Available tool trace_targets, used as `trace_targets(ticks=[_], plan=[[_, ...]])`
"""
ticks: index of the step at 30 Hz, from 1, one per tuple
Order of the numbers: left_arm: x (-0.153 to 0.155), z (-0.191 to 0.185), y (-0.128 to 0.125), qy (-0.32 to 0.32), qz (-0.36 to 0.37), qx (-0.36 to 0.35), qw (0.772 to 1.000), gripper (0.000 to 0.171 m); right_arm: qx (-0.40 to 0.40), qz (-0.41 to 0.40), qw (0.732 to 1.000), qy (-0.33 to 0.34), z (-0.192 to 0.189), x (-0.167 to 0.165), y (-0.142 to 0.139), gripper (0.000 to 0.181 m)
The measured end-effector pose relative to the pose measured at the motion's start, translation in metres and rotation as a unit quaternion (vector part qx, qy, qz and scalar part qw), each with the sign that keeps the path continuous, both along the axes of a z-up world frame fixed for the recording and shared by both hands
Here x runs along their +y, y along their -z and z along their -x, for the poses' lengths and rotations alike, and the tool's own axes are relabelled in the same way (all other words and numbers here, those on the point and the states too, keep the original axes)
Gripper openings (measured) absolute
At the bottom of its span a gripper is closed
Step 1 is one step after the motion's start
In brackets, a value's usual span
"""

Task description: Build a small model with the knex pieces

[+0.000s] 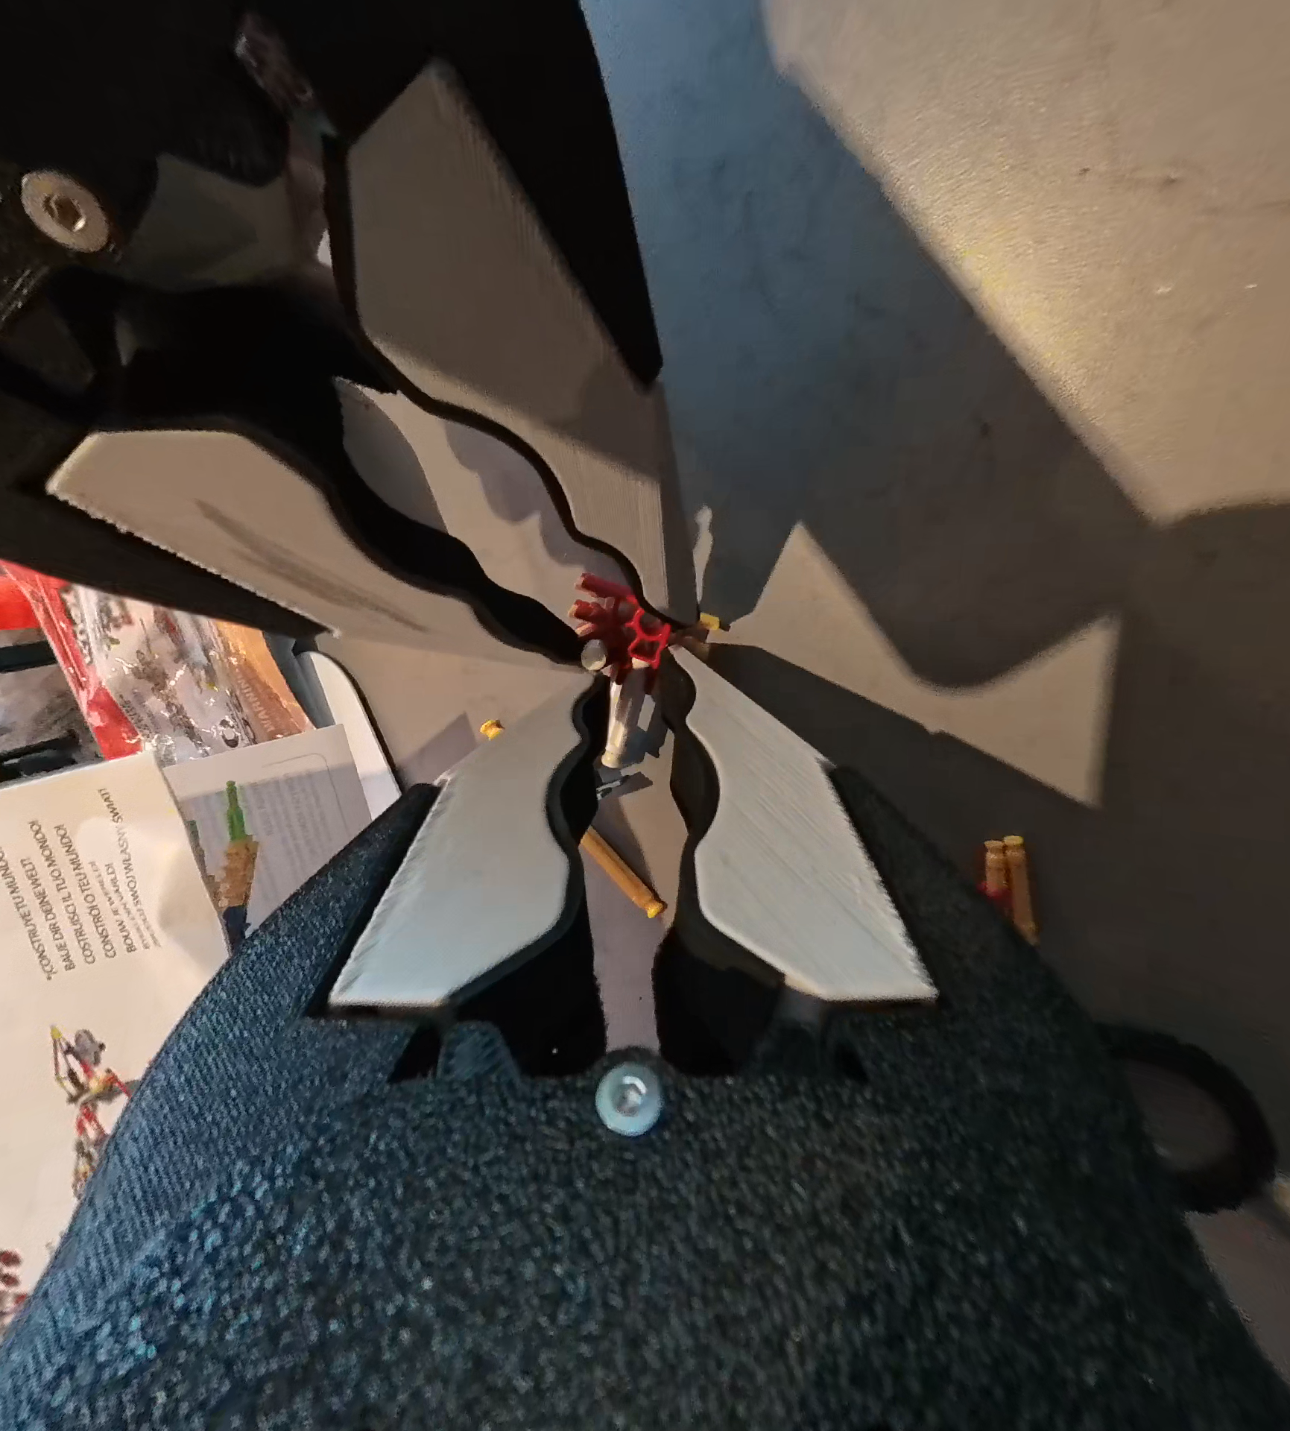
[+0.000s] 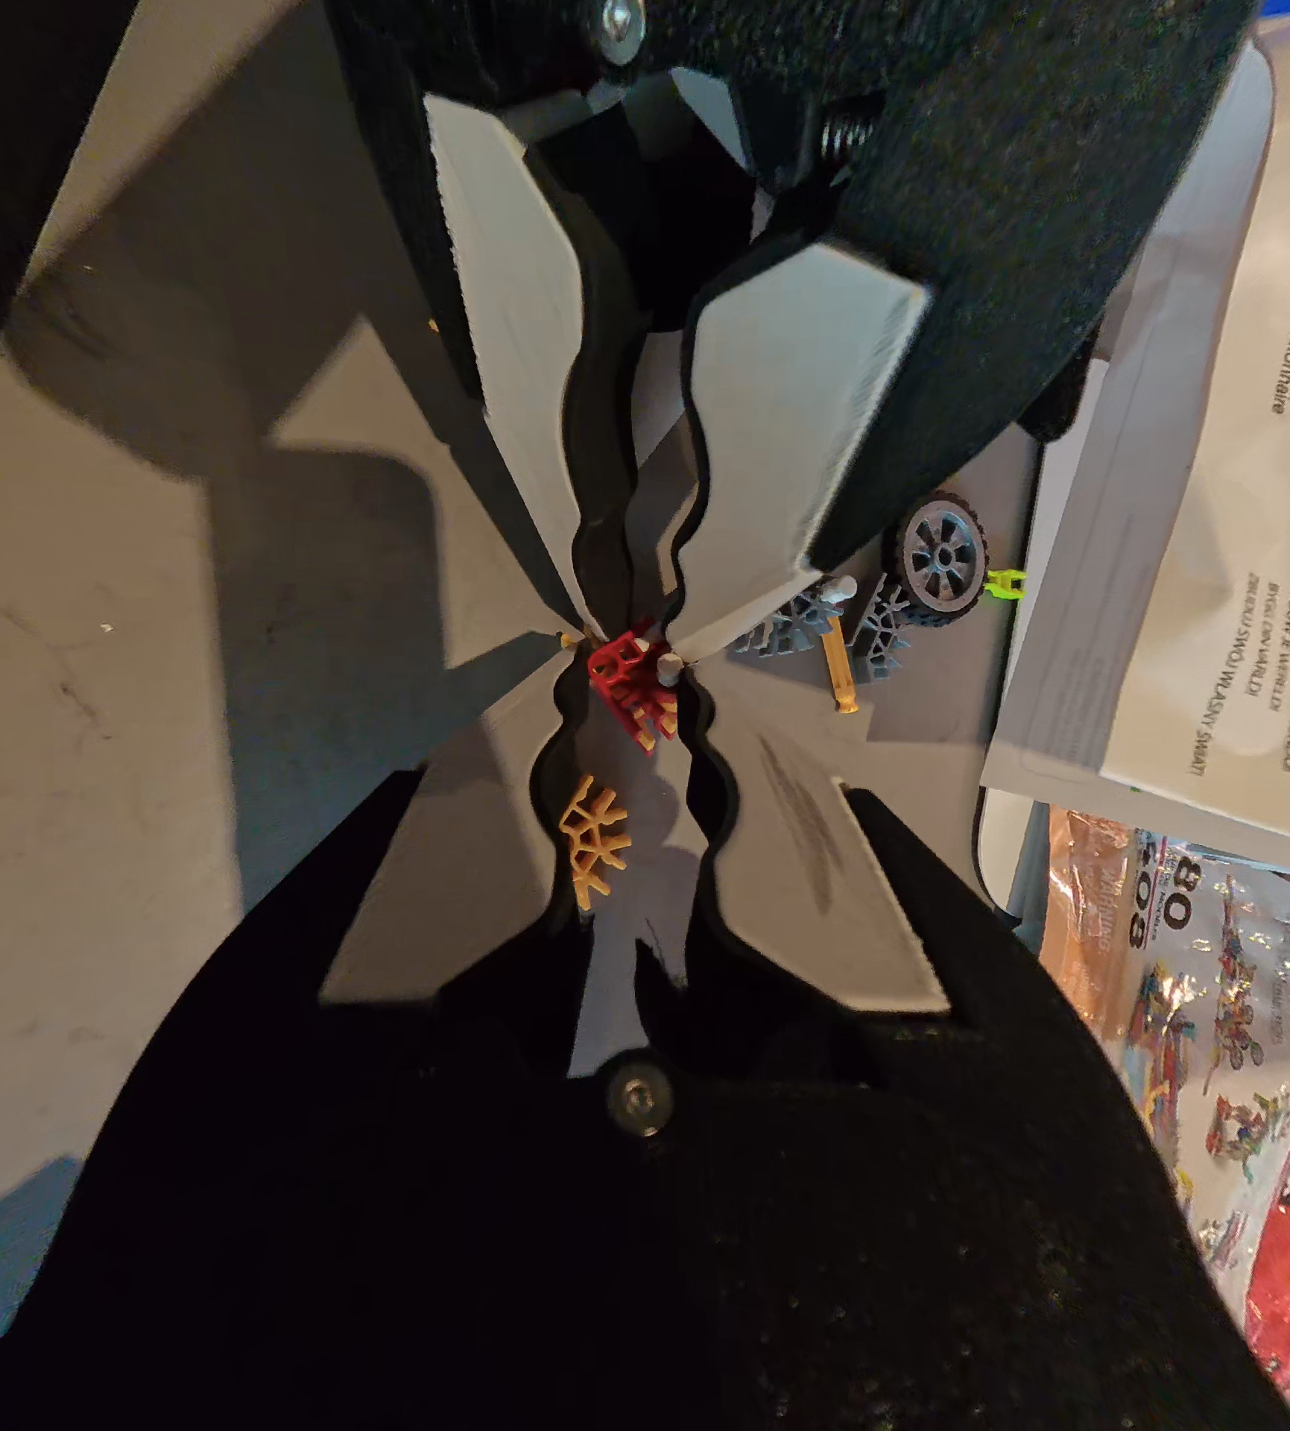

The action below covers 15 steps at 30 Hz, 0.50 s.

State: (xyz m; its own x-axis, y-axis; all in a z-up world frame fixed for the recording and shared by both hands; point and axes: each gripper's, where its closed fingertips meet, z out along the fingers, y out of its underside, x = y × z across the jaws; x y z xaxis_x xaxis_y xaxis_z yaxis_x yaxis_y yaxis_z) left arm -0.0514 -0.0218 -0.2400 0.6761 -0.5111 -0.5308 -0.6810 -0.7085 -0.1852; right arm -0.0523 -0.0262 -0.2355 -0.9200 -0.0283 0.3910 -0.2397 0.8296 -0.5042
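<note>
My two grippers meet tip to tip above a grey table. My left gripper is shut on a short grey rod that is plugged into a red toothed connector. My right gripper is shut on the same red connector, with a tan piece seemingly joined behind it. The right gripper enters the left wrist view from the upper left. The left gripper enters the right wrist view from the top. A small yellow rod tip sticks out beside the joint.
A tan connector, grey connectors, a grey wheel, a green clip and yellow rods lie on the table. An instruction booklet and a bag of parts lie at the table's edge. Only a small space, under 4 cm, lies between the two pairs of fingers.
</note>
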Motion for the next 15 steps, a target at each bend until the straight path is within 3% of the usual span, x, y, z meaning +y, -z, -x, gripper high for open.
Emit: trace_targets(ticks=[8,15], plan=[[-0.0002,0.0043,0.0007,-0.009,0.009,-0.009,1.000,0.005,-0.007,0.002,1.000,0.001,0.0036,0.0041,0.0010,0.019],[-0.0005,0.0054,-0.0007,-0.046,-0.051,-0.022,0.997,0.009,-0.016,0.024,1.000,0.009,0.0026,0.0078,0.0016,0.021]])
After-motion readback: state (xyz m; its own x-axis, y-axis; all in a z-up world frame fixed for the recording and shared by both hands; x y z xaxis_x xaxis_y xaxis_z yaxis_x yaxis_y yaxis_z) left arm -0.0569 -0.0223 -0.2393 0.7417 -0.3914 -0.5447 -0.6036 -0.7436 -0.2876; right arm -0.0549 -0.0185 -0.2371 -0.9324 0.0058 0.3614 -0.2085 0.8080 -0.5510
